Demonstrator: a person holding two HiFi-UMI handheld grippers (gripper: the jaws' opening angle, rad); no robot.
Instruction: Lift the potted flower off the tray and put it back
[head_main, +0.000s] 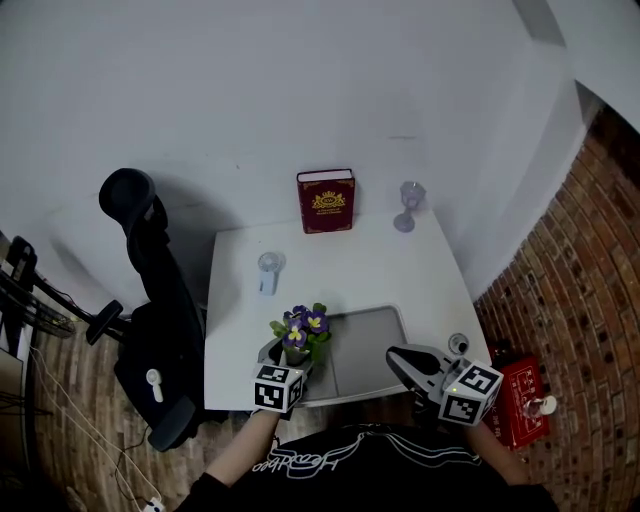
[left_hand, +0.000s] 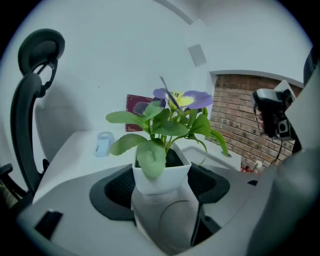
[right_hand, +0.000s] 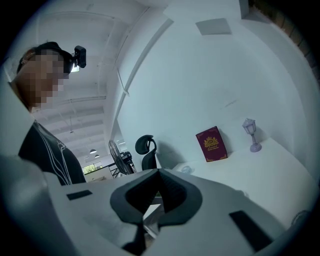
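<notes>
Left gripper (left_hand: 160, 187) has its jaws pressed on both sides of the potted flower (left_hand: 172, 117), at the white pot. The tray (head_main: 372, 345) lies below and to its right. Right gripper (right_hand: 159, 186), further right, is closed and empty. I think the smooth pot may slip or tip if it is lifted fast.

We see the potted flower (left_hand: 162, 150) in a white pot of smooth, matt plastic. The left hand-held gripper (left_hand: 160, 185) has a matt grey plastic body and black ribbed pads (left_hand: 114, 189); the right hand-held gripper (right_hand: 159, 195) looks alike. The tray (head_main: 372, 345) is smooth matt grey, the surface (head_main: 330, 275) smooth matt white. At its twelve o'clock edge the book (head_main: 325, 200) has a dark red cover with shiny gold stamping; at one o'clock stands a translucent lilac lamp (head_main: 407, 207). At three o'clock the brick wall (head_main: 570, 290) is rough.
</notes>
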